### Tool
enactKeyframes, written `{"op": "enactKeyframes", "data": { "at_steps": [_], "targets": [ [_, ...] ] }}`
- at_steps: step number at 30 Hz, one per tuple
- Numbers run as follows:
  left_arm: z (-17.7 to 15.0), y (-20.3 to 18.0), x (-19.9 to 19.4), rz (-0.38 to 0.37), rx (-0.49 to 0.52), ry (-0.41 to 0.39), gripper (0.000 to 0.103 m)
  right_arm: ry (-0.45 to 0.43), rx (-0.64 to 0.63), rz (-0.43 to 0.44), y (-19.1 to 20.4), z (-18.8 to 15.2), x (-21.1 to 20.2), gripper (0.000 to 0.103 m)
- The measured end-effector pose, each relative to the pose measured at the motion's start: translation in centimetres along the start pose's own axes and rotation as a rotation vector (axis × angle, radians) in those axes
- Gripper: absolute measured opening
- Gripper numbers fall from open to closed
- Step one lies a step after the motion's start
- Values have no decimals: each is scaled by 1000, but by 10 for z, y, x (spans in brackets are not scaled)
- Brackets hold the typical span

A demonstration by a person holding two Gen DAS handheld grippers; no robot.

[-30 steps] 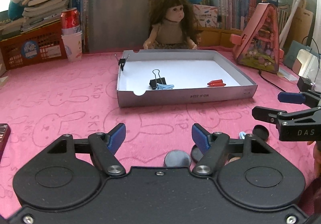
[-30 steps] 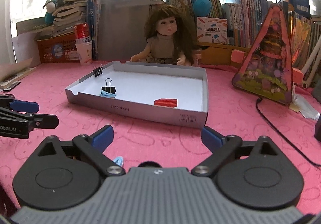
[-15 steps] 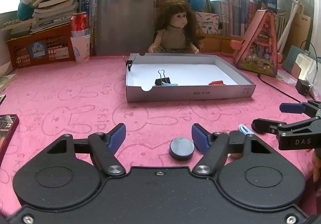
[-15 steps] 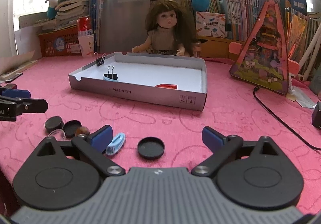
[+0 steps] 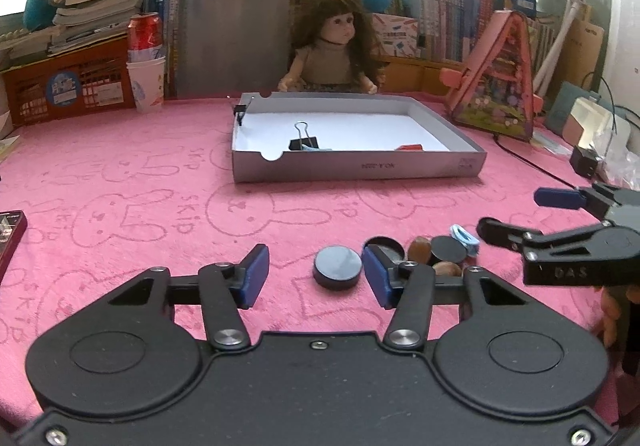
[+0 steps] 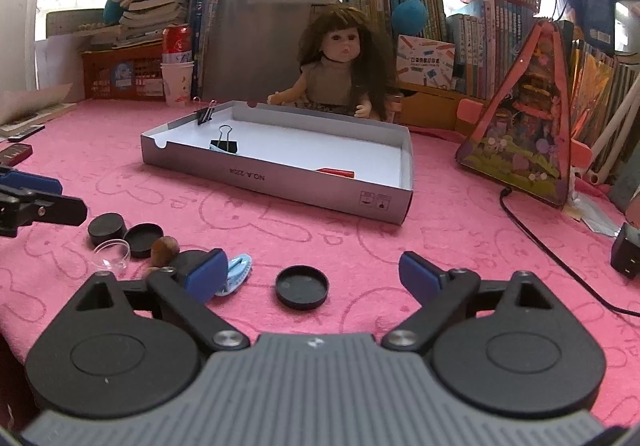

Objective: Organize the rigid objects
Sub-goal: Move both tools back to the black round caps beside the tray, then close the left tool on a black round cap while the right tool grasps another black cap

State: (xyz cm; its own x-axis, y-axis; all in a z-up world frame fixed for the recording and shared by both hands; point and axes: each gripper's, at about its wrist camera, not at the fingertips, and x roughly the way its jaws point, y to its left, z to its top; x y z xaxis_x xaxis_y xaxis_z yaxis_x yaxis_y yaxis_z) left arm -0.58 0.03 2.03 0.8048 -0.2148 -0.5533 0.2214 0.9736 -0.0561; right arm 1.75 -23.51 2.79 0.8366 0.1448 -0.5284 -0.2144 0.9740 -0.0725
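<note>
My left gripper [image 5: 314,280] has just been narrowing around the black puck [image 5: 338,267], pads not yet touching it. Right of that puck, my right gripper [image 6: 308,272] gapes wide around an upturned black cap [image 6: 302,287]; the grey tray [image 6: 280,170] sits beyond on the pink worktop [image 5: 120,186]

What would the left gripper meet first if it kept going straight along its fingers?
Most likely the black round cap, lying on the pink cloth between the left gripper's open fingers, whose jaws have just been closing. Beyond it, the grey tray; depth is uncertain.
</note>
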Motion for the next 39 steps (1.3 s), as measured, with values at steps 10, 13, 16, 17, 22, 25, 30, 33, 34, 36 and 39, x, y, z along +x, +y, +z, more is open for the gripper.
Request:
{"op": "enactKeyframes", "data": {
  "at_steps": [10, 13, 16, 17, 22, 25, 30, 33, 34, 36, 39],
  "targets": [
    [-8, -8, 18, 35, 15, 43, 42, 39, 21, -1, -4, -4, 5, 79],
    [-9, -10, 24, 34, 12, 54, 42, 54, 15, 5, -2, -6, 8, 75],
    [-9, -12, 27, 46, 13, 58, 42, 65, 15, 12, 0, -7, 10, 71],
    [-9, -13, 28, 52, 17, 57, 42, 67, 14, 15, 0, -7, 11, 70],
    [-8, -17, 33, 72, 34, 53, 43, 67, 27, 25, 1, -7, 13, 61],
    [-8, -19, 35, 78, 37, 48, 43, 64, 30, 35, 2, -8, 13, 52],
    [-8, -21, 37, 79, 42, 39, 27, 59, 24, 48, 6, -8, 12, 40],
    [-6, -20, 37, 80, 36, 38, 25, 59, 24, 49, 7, -6, 11, 37],
    [-6, -19, 37, 78, 33, 36, 25, 61, 24, 49, 7, -6, 12, 36],
    [-5, -19, 37, 74, 35, 35, 25, 64, 27, 50, 7, -5, 12, 36],
    [-4, -18, 36, 63, 31, 31, 25, 70, 40, 51, 5, -4, 12, 36]
  ]
}}
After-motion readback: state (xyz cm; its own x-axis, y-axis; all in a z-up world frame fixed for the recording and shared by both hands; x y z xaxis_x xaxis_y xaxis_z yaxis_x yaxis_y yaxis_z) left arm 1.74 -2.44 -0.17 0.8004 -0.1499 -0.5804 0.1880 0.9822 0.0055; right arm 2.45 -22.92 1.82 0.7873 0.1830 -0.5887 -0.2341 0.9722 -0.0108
